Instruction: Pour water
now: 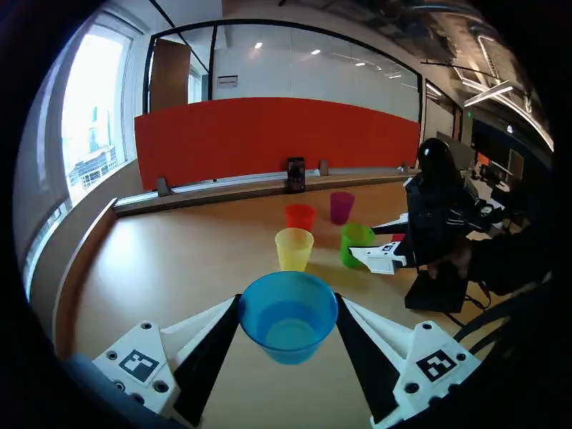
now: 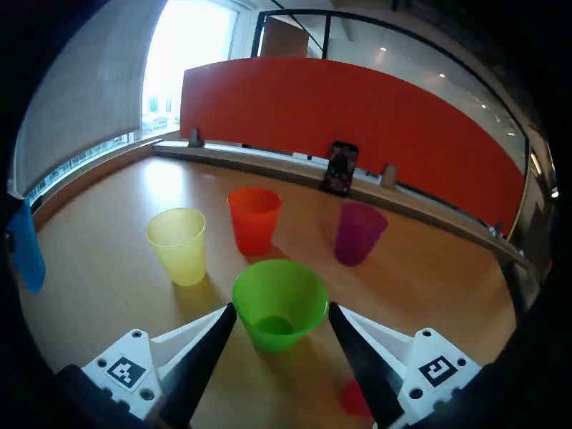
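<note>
Left gripper (image 1: 287,322) pinches blue cup (image 1: 287,314), lower centre of left gripper view, upright so its water (image 1: 289,334) lies level. Right gripper (image 2: 279,307) flanks green cup (image 2: 280,297), lower centre of right gripper view. Whether it presses: cannot tell. Likely steadying the receiver.

We find no words, numbers or brand names that can be read. In the left gripper view, a small white sign (image 1: 227,81) hangs on the far wall, and its print is too small to make out. Black-and-white square code markers (image 1: 139,363) sit on the white finger mounts of the left gripper (image 1: 287,300). The right gripper (image 2: 280,307) carries similar markers (image 2: 437,370), which show patterns and no letters.
</note>
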{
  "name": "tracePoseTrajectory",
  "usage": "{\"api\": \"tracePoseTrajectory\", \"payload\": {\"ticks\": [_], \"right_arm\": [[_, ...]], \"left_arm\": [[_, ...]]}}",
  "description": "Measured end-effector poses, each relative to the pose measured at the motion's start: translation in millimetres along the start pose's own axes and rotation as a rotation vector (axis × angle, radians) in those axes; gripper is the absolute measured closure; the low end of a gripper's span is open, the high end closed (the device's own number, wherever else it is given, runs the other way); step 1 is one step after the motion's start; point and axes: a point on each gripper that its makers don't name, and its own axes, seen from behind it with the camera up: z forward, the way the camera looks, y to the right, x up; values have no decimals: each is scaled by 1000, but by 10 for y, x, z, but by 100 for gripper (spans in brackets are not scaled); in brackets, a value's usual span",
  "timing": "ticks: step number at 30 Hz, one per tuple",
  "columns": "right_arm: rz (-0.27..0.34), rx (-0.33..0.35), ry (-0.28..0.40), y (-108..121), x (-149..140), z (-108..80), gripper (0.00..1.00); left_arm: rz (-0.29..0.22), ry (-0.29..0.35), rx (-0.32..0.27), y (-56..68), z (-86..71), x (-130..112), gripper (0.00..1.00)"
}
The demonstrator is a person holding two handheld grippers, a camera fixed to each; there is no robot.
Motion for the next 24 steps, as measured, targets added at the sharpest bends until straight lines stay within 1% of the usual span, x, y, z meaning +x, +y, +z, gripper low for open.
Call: {"api": "tracePoseTrajectory", "payload": {"ticks": [6,10,12,18,24], "right_arm": [[-2,-2,-7,-7,-8,86,0],[4,0,-3,-23,1,105,7],[5,1,-1,-28,4,111,7],[3,-3,17,-17,36,107,8],[5,2,46,-11,134,39,8]], "left_arm": [[-4,-1,-1,-27,27,-5,10],[-6,-3,-1,-40,40,-14,10],[-7,-5,-2,-48,46,-20,10],[-5,-6,-1,-62,52,-23,10],[-7,-3,-8,-37,58,-11,10]]}}
